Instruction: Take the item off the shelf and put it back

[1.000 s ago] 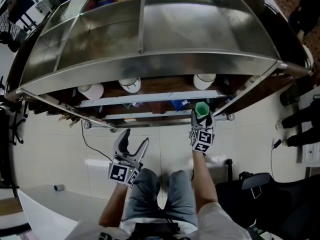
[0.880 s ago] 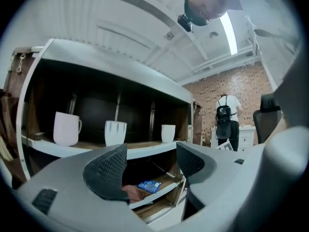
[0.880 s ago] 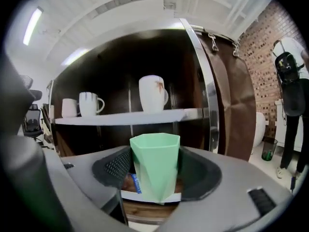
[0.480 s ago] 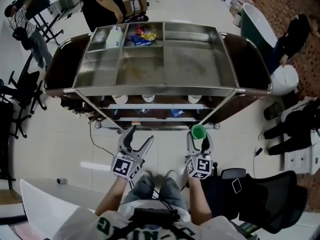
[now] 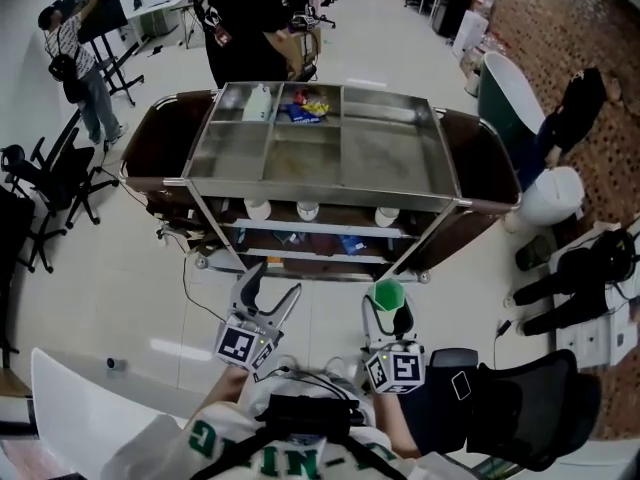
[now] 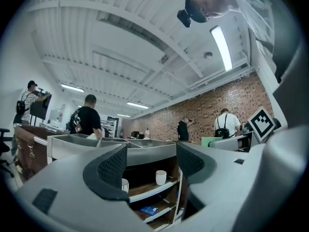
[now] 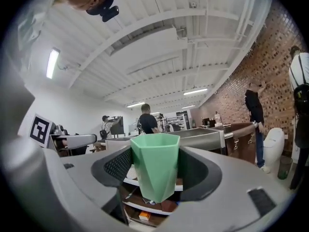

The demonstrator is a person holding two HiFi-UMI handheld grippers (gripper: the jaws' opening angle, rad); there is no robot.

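Right claw (image 5: 389, 316) grips the green cup (image 7: 155, 168) upright, while left claw (image 5: 272, 284) stands open facing the shelf cart (image 5: 330, 192).

Right gripper (image 7: 155, 174) jaws clamped on green faceted cup (image 7: 154, 151); cup upright, pads pressing both sides. Behind cup: steel-topped cart (image 7: 203, 138), wooden shelves (image 7: 169, 206) beneath, small orange box (image 7: 144, 215) on lower shelf. Person in black shirt (image 7: 146, 121) beyond cart. Another person (image 7: 254, 111) stands by brick wall (image 7: 275, 42), far right.

Green faceted cup (image 7: 154, 166) upright, clear of shelf (image 5: 318, 227).
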